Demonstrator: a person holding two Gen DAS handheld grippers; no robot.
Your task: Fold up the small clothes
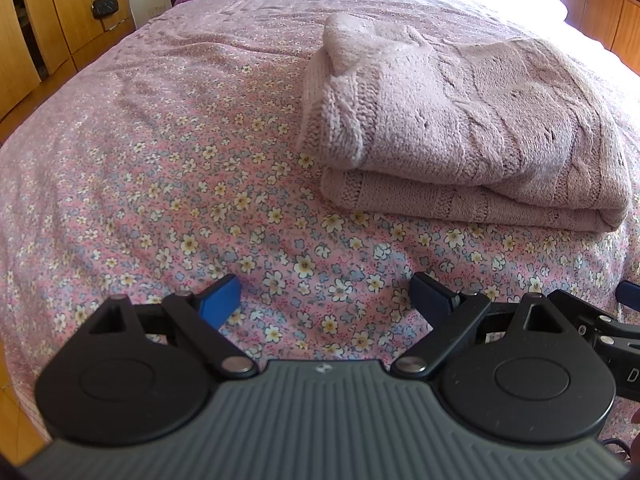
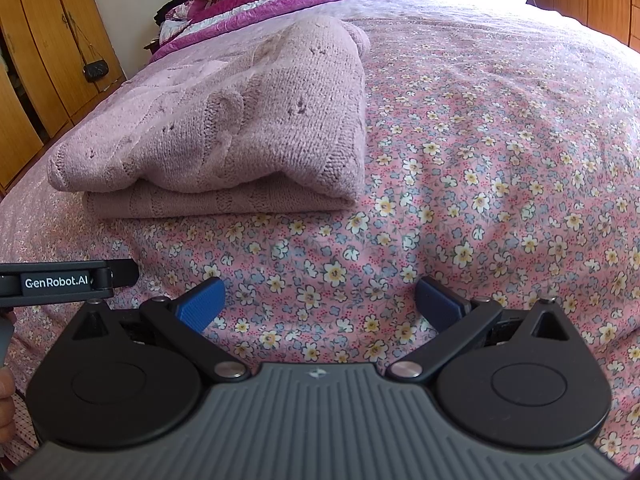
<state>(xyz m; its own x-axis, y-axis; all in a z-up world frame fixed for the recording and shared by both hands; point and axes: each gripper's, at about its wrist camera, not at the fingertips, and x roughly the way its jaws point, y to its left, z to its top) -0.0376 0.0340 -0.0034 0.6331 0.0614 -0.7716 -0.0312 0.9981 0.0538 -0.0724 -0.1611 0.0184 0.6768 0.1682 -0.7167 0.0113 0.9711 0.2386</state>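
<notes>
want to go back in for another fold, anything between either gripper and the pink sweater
Nothing visible. Only bare floral bedsheet lies between the open left gripper and the folded sweater, and likewise ahead of the open right gripper.

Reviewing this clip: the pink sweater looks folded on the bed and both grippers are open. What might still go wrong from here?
1. The top layer of the sweater lies bunched and uneven over the lower fold, so a nudge might let it slump open.
2. The left gripper and right gripper hover open close beside each other over the bedsheet; they may bump together.
3. The knit is loose with small holes, so a fingertip could snag it on a regrasp.
</notes>
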